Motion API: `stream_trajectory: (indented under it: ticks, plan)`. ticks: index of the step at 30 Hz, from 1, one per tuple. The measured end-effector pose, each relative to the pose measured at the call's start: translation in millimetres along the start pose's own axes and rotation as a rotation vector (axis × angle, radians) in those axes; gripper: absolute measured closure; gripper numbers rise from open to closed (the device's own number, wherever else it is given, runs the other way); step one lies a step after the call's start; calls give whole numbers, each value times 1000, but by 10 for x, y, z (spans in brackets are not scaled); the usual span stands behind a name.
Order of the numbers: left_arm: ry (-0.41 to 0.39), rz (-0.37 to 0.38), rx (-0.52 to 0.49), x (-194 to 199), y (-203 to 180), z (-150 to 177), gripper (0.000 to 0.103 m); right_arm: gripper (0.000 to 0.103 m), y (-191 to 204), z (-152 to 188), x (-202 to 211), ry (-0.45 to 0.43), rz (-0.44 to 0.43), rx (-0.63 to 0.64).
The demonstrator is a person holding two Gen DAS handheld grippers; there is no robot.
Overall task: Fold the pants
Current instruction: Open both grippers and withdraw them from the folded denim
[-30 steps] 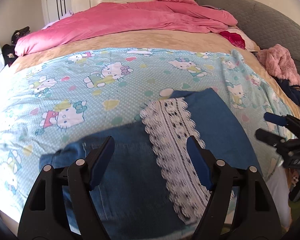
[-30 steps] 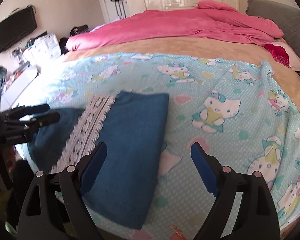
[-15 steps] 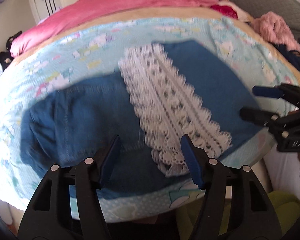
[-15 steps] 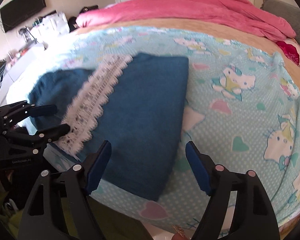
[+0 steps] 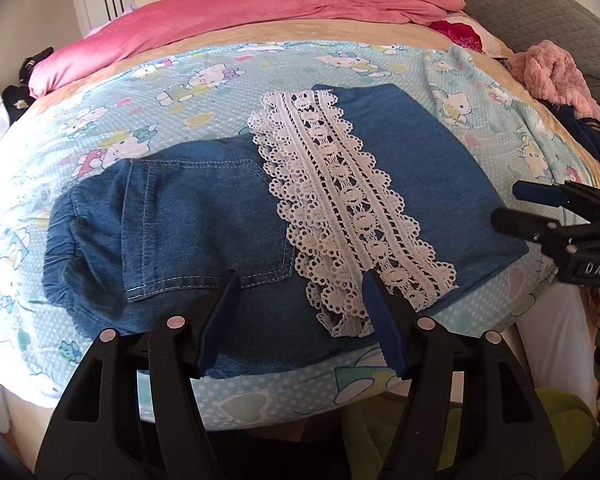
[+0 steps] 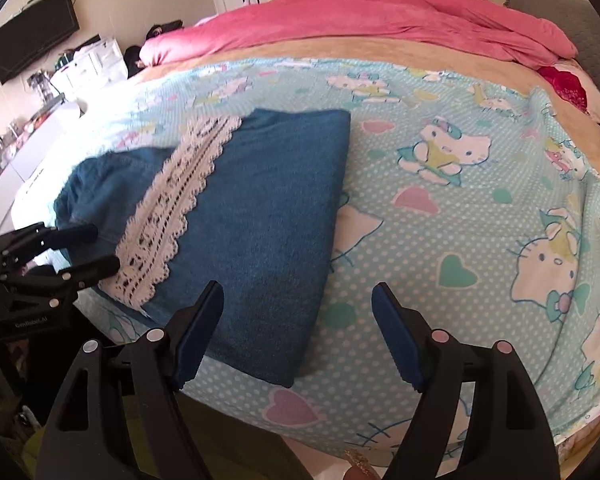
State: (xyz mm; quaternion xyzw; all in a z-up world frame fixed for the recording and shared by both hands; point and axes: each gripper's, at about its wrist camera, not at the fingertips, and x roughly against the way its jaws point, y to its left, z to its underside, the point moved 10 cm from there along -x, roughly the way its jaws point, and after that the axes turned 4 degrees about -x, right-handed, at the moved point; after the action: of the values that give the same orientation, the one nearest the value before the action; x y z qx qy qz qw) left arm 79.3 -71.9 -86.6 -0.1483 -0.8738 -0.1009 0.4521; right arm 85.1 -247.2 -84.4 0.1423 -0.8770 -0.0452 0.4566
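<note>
Both views were taken from close above the near edge of the bed (image 5: 260, 64), angled steeply down along each claw. The folded pants (image 5: 204, 216) were shared by both views.

Blue denim pants (image 5: 204, 220) lie folded flat near the bed's front edge, stitched back pocket up at the waist end, white lace trim (image 5: 340, 200) running straight across the middle.
</note>
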Motion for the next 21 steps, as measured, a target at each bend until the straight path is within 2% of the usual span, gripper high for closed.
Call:
stream_trajectory:
  ticks: [11, 13, 16, 21]
  plan:
    - [-29, -18, 6, 156, 23, -42, 37, 15, -81, -78, 139, -39, 9, -33]
    - [-33, -22, 8, 181, 27, -46, 32, 12, -89, -95, 169, -50, 14, -34]
    - [-29, -26, 10, 208, 37, -45, 22, 11, -111, -120, 200, -59, 31, -38]
    - [-41, -42, 25, 273, 94, -59, 12, 11, -96, -174, 251, -81, 28, -41]
